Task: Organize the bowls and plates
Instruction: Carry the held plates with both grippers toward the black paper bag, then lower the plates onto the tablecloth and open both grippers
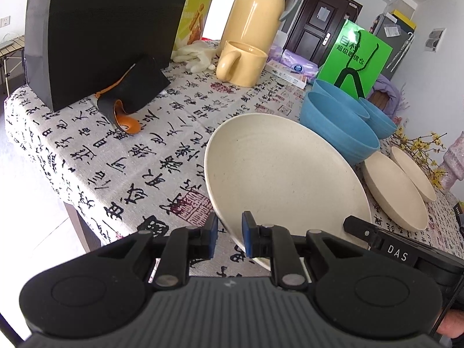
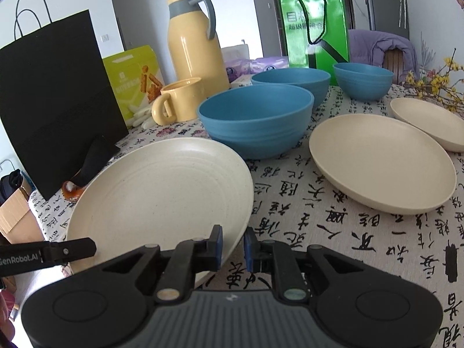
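A large cream plate (image 1: 284, 174) (image 2: 162, 191) is held by its near rim between both grippers, tilted over the patterned tablecloth. My left gripper (image 1: 230, 233) is shut on the rim; one of its fingers (image 2: 72, 250) shows at the left of the right wrist view. My right gripper (image 2: 233, 245) is shut on the same rim further along, and one of its fingers (image 1: 359, 227) pokes in on the right. Two smaller cream plates (image 2: 382, 162) (image 2: 432, 121) lie to the right. Three blue bowls (image 2: 255, 119) (image 2: 293, 81) (image 2: 362, 79) stand behind.
A black paper bag (image 2: 58, 101) stands at the left with an orange-and-black item (image 1: 124, 119) at its foot. A yellow thermos (image 2: 194, 43), yellow mug (image 2: 179, 101) and green bag (image 2: 316, 29) line the back. Yellow flowers (image 2: 435, 84) are far right. The table edge (image 1: 58, 179) drops off left.
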Motion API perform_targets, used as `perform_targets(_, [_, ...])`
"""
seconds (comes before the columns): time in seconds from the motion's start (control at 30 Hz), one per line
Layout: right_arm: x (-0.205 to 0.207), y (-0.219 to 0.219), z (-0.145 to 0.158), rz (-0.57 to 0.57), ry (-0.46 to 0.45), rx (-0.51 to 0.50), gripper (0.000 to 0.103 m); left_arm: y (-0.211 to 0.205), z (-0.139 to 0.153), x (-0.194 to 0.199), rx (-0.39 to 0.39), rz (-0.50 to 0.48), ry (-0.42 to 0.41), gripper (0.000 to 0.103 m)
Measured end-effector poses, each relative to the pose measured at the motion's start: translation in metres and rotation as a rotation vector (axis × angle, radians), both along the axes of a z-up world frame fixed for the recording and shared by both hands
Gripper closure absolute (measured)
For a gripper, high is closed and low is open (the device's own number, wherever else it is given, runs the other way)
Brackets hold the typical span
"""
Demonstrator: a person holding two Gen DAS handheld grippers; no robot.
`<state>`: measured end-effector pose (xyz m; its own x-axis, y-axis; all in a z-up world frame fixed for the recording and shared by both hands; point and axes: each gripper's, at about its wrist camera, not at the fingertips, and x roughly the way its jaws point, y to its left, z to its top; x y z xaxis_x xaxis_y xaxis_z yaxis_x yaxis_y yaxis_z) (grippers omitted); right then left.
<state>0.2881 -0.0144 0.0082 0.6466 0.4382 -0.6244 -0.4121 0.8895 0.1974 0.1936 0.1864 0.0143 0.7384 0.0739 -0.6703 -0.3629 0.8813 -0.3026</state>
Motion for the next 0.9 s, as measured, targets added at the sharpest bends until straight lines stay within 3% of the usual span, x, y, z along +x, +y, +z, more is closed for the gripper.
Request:
perform_targets(0.33, [0.002,-0.002,-0.003,-0.007,0.01,0.004,0.084,-0.001,-0.003,0.004,0.002,0.005,0.016,0.083])
perform_targets(0.43, [0.001,-0.003,-0.003,-0.008,0.008,0.012,0.082,-0.004,-0.002,0.002,0.016,0.008,0.006,0.075])
perform_targets(0.57, [-0.001,-0.008,0.001,-0.014,-0.005,0.026,0.072,-0.008,0.006,-0.003,0.051,0.009,-0.023,0.063])
perform_targets(0.7, [-0.006,-0.018,0.005,-0.035,-0.021,0.042,0.066,-0.013,0.015,-0.008,0.08,0.013,-0.042,0.063])
perform_targets(0.83, [-0.015,-0.037,0.01,-0.066,-0.046,0.057,0.063,-0.023,0.022,-0.012,0.11,0.029,-0.069,0.044])
perform_targets(0.9, [-0.022,-0.05,0.014,-0.085,-0.07,0.063,0.06,-0.032,0.024,-0.013,0.123,0.017,-0.084,0.041])
